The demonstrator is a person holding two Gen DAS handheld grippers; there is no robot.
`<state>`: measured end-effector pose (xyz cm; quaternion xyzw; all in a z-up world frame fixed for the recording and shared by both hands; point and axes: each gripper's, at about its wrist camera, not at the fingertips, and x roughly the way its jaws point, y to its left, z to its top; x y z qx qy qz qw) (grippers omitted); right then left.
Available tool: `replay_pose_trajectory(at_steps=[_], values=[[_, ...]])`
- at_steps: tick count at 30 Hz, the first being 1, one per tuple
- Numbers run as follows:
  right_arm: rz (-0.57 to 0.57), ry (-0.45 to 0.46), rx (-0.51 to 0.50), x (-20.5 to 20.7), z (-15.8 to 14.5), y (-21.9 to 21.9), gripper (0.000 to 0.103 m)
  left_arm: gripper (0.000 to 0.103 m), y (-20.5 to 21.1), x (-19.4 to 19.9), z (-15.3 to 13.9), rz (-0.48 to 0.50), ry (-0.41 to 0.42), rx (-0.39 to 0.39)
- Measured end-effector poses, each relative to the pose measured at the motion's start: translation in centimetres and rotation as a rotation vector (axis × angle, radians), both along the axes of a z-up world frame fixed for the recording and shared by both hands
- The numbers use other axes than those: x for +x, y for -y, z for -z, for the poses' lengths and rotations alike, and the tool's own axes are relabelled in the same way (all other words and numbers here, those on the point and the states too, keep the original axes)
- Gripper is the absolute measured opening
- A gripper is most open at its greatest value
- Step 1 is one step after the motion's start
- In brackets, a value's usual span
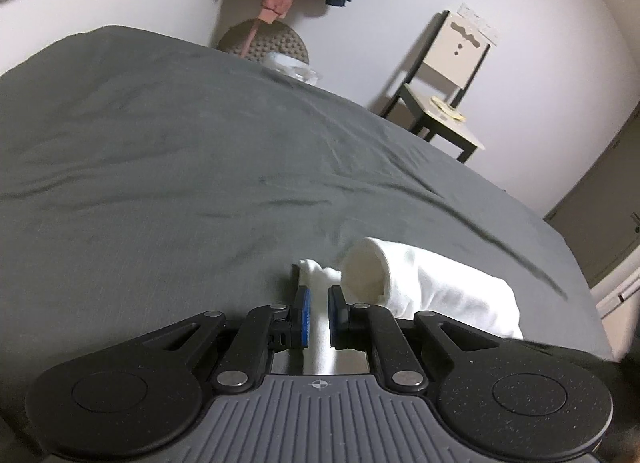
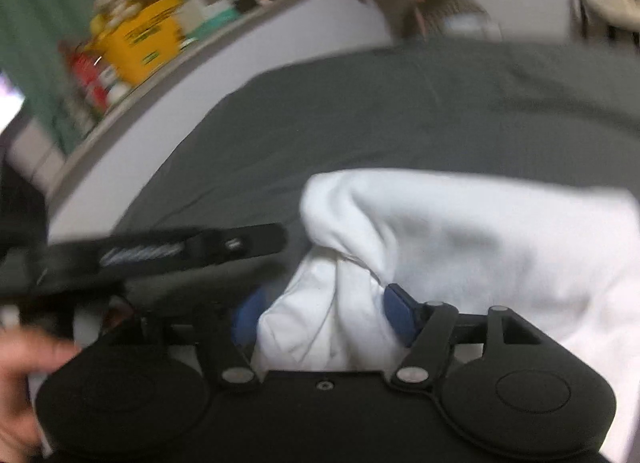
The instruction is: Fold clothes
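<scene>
Left wrist view: white garment [image 1: 436, 283] bunched on the grey bed [image 1: 200, 151], near edge. Left claw [image 1: 319, 313] nearly pressed together, pinching a thin white fold. Right claw [image 2: 324, 315] spread, cloth lying loose between its pads [image 2: 400, 311]. Advice: set the cloth down flat, smooth wrinkles, align edges before the next fold.
</scene>
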<state>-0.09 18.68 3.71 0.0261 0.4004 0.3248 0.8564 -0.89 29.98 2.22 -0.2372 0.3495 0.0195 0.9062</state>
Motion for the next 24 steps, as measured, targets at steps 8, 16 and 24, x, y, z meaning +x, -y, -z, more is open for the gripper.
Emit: replay_pose_trajectory(at_steps=[8,16,24], values=[[-0.078,0.337,-0.255,-7.2,-0.9,-0.4,0.084,0.007,-1.7,0.3,1.0,-0.088,0.008,-0.133],[-0.028,0.251,-0.109,-6.1,1.1,-0.3,0.025,0.007,-0.8,1.2,2.1,-0.052,0.016,-0.135],[-0.092,0.296,-0.109,-6.9,1.3,-1.7,0.017,0.008,-0.5,2.0,1.8,-0.045,0.07,-0.151]])
